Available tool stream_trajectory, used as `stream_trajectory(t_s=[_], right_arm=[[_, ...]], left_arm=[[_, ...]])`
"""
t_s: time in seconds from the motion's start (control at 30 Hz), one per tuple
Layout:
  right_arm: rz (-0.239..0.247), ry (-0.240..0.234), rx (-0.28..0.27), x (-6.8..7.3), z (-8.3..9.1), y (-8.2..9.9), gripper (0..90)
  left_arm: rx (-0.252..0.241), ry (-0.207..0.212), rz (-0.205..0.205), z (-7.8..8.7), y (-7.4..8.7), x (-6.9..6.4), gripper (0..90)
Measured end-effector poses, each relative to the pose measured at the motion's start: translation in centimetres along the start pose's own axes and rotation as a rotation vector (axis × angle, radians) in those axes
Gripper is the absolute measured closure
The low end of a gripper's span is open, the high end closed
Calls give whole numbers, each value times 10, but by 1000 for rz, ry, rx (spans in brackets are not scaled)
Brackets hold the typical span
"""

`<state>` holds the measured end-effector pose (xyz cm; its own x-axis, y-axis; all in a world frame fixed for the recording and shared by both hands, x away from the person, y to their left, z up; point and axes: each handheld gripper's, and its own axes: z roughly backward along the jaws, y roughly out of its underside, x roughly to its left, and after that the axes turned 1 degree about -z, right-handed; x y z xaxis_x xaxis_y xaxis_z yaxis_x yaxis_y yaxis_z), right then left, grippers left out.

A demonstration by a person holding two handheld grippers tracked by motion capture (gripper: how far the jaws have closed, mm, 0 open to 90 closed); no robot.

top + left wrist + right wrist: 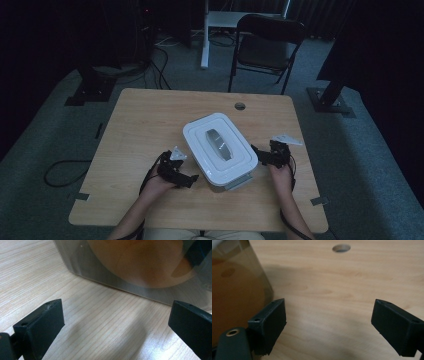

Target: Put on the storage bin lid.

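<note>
High view: white lid (220, 145) atop box (227, 176), wide-open left tongs (186, 179) and right tongs (262, 155) flanking

The storage box (220, 150) has a white lid (216, 131) with a grey handle (219, 144) set in its middle; seen up close in the left gripper view, the box's wall (105, 272) is clear, greyish plastic with a warm orange-tan showing through. The table (150, 130) is pale wood with a fine straight grain. Both grippers, left (180, 175) and right (264, 155), are black, each topped by a light grey plate. Beyond the far edge stands a black folding chair (265, 45) on grey-green carpet (370, 165).
</note>
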<state>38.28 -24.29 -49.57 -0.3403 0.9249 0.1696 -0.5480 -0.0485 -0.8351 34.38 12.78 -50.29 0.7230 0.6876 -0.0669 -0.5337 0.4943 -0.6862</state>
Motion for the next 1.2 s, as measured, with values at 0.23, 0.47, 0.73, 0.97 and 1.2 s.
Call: stream_trajectory(t_s=[0.23,0.47,0.73,0.97,1.2], right_arm=[[51,-23,46,15,-10,10,137],[39,-43,51,17,-7,16,145],[51,-83,55,31,-3,23,138],[43,-142,75,45,0,29,141],[65,-112,68,58,7,37,155]], left_arm=[[8,3,-6,-2,0,-1,9],[-7,-9,-1,2,-1,2,9],[-2,-25,1,6,3,6,9],[-2,-32,7,10,9,10,9],[-15,-45,14,18,13,15,9]])
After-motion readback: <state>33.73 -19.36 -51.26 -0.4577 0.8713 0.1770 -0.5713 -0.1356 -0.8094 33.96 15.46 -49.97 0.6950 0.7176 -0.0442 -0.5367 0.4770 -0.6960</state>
